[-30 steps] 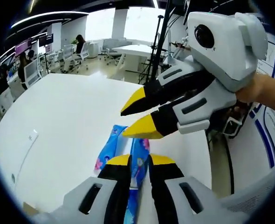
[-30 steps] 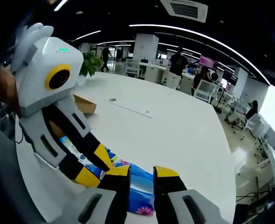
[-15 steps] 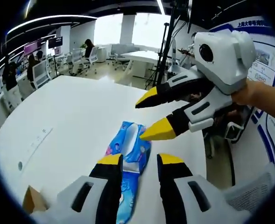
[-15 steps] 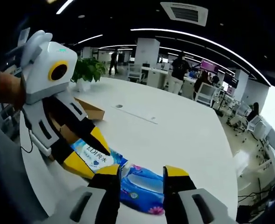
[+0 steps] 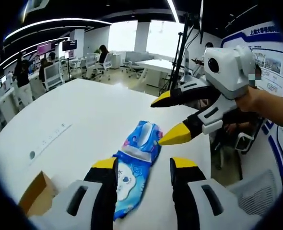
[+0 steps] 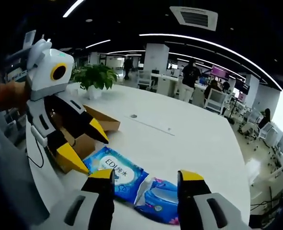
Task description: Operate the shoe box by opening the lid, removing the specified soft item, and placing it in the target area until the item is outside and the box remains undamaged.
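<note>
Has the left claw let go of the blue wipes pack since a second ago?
Yes. The left claw is now open, drawn back from the wipes pack lying on the table.

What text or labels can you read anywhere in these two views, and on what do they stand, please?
"EDI": on the blue wipes pack on the white table; the characters after it are too blurred to read.
Wall poster: blue heading and small print, too blurred to read.
Pack in the left gripper view: print unreadable.

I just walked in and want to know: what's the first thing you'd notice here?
The bright blue packet of wipes lying flat on the big white table, right between the two open grippers. The right gripper, white with yellow tips, hovers over its far end, and the left gripper hovers beside an open cardboard box near a green plant.
</note>
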A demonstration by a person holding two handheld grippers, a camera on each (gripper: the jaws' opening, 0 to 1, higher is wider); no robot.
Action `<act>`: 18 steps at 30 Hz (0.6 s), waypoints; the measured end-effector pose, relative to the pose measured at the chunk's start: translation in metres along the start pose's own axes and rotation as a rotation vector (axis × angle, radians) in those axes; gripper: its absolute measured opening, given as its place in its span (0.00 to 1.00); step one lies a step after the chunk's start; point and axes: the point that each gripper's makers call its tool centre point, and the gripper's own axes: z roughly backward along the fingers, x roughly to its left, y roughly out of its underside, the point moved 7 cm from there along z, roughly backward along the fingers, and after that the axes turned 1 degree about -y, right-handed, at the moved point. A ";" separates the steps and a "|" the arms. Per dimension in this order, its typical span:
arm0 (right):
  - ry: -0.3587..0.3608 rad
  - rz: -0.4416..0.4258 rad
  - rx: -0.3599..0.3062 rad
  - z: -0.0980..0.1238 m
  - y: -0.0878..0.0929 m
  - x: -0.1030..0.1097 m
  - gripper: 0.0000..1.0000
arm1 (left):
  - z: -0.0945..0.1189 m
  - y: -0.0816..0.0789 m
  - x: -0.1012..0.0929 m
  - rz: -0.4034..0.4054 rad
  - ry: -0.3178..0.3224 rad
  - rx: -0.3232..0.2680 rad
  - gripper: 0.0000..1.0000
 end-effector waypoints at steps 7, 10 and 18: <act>-0.042 0.017 -0.003 0.002 -0.005 0.020 0.62 | 0.033 0.010 0.007 0.029 -0.052 -0.033 0.57; -0.055 0.019 -0.011 0.003 -0.006 0.025 0.64 | 0.048 0.014 0.010 0.038 -0.076 -0.047 0.64; -0.104 0.020 -0.003 0.008 -0.012 0.049 0.75 | 0.087 0.030 0.016 0.059 -0.136 -0.082 0.79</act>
